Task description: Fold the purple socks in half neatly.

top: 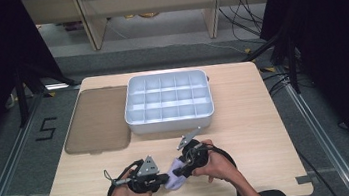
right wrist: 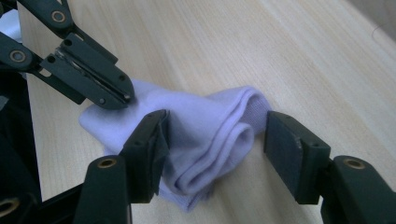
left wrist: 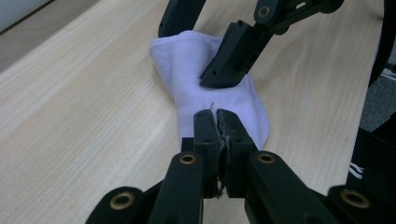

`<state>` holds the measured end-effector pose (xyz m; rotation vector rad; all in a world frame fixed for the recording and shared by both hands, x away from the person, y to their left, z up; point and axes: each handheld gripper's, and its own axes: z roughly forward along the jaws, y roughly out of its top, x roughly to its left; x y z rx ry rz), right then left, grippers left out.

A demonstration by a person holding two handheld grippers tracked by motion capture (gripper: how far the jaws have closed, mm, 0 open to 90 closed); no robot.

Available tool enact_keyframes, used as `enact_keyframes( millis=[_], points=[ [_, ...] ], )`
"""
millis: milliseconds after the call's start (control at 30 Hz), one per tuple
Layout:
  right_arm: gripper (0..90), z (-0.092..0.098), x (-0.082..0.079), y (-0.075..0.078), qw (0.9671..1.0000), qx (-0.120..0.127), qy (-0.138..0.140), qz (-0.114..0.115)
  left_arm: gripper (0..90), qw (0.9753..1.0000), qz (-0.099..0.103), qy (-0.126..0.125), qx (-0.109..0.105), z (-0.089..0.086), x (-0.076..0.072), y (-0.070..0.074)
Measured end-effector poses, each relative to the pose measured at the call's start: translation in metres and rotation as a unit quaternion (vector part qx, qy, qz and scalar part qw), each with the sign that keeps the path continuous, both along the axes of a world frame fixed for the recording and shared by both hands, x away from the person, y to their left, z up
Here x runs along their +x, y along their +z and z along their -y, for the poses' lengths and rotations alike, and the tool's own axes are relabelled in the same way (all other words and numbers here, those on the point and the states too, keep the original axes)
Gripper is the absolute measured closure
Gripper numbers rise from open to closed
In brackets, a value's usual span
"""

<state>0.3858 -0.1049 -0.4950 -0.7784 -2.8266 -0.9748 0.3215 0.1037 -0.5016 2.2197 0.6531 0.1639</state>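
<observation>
Near the front edge of the desk [top: 245, 119], just right of its middle, we see a pale lilac sock [top: 174, 177] lying on the wood between the two hands. The left tool [top: 164, 179] comes in from the left; in the left gripper view its jaws are pressed together on one end of the sock [left wrist: 205, 88], pinching a fold of the fabric. The right tool [top: 187, 169] meets the sock from the right. In the right gripper view its jaws stand wide apart, one on either side of the rolled cuff end of the sock [right wrist: 210, 135]; the left jaw touches the cloth, while the right jaw stands just clear of it, so this tool holds nothing. The left tool [right wrist: 119, 95] appears there at upper left, its tip on the far end of the sock. The right tool [left wrist: 205, 51] likewise appears in the left gripper view, straddling the sock's far part.

Farther back, toward the rear edge of the desk, we see a white box [top: 168, 104] divided into many compartments. Just to its left, a flat brown translucent lid [top: 98, 120] lies along the left edge of the desk.
</observation>
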Motion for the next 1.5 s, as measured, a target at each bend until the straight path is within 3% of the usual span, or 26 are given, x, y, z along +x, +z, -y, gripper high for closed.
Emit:
enact_keyframes(
  millis=[33, 100, 133, 233, 267, 400, 467, 533, 567, 600, 733, 867, 900, 933, 1033, 1333, 1400, 1500],
  points=[
    [41.0, 0.0, 0.0, 0.0, 1.0, -0.001, -0.007, -0.006, 87.8, 0.9997, 0.01, -0.016, 0.016, -0.002, 0.002, 0.001],
    [41.0, 0.001, 0.002, -0.002, 0.9999, 0.001, -0.007, -0.013, 88.7, 0.9999, 0.003, -0.006, 0.01, 0.0, 0.0, 0.0],
    [41.4, 0.001, 0.002, -0.003, 0.9997, 0.006, -0.012, -0.018, 88.9, 0.9997, 0.011, -0.016, 0.017, -0.001, 0.002, 0.001],
    [48.2, 0.003, 0.001, -0.003, 0.9995, 0.012, -0.011, -0.028, 89.1, 0.9997, 0.01, -0.013, 0.016, -0.001, 0.002, 0.001],
    [51.4, 0.003, 0.001, -0.003, 0.9993, 0.016, -0.009, -0.031, 89.2, 1.0, 0.001, -0.004, 0.006, 0.001, 0.0, -0.001],
    [59.8, 0.004, 0.001, -0.004, 0.9986, 0.026, -0.009, -0.046, 89.1, 0.9997, 0.009, -0.015, 0.016, -0.001, 0.002, 0.001],
    [62.9, 0.004, 0.0, -0.004, 0.9984, 0.028, -0.01, -0.048, 89.1, 0.9998, 0.005, -0.017, 0.012, -0.001, 0.002, 0.001],
    [65.1, 0.004, -0.001, -0.004, 0.9981, 0.031, -0.013, -0.051, 88.2, 0.9999, -0.007, 0.002, -0.008, 0.0, 0.0, -0.001],
    [65.8, 0.004, -0.001, -0.004, 0.9982, 0.032, -0.013, -0.05, 87.1, 1.0, -0.002, -0.008, -0.004, -0.002, 0.002, 0.0],
    [66.4, 0.004, -0.001, -0.004, 0.9982, 0.031, -0.015, -0.05, 86.3, 0.9999, -0.012, 0.0, -0.012, -0.002, 0.001, -0.001],
    [68.6, 0.004, -0.003, -0.003, 0.9984, 0.027, -0.021, -0.045, 79.8, 0.9996, -0.015, 0.004, -0.021, -0.007, 0.003, 0.003],
    [69.6, 0.004, -0.004, -0.003, 0.9985, 0.029, -0.02, -0.042, 65.4, 0.9991, -0.022, 0.01, -0.035, -0.015, 0.004, 0.006],
    [69.8, 0.004, -0.004, -0.003, 0.9985, 0.03, -0.021, -0.042, 61.0, 0.9984, -0.023, 0.019, -0.047, -0.016, 0.004, 0.006],
    [70.0, 0.004, -0.005, -0.003, 0.9984, 0.029, -0.025, -0.041, 57.5, 0.9989, -0.02, 0.02, -0.038, -0.019, 0.005, 0.007],
    [70.2, 0.004, -0.004, -0.003, 0.9986, 0.031, -0.021, -0.035, 47.3, 0.9978, -0.025, 0.037, -0.049, -0.027, 0.004, 0.007],
    [70.2, 0.004, -0.005, -0.002, 0.9988, 0.029, -0.02, -0.033, 37.3, 0.9981, -0.017, 0.053, -0.025, -0.054, -0.008, 0.005],
    [70.1, 0.003, -0.006, -0.002, 0.9989, 0.029, -0.024, -0.03, 35.6, 0.9975, -0.021, 0.06, -0.031, -0.056, -0.01, 0.004],
    [70.1, 0.003, -0.007, -0.002, 0.9989, 0.03, -0.023, -0.03, 33.4, 0.998, -0.017, 0.061, -0.006, -0.062, -0.011, 0.002]
  ],
)
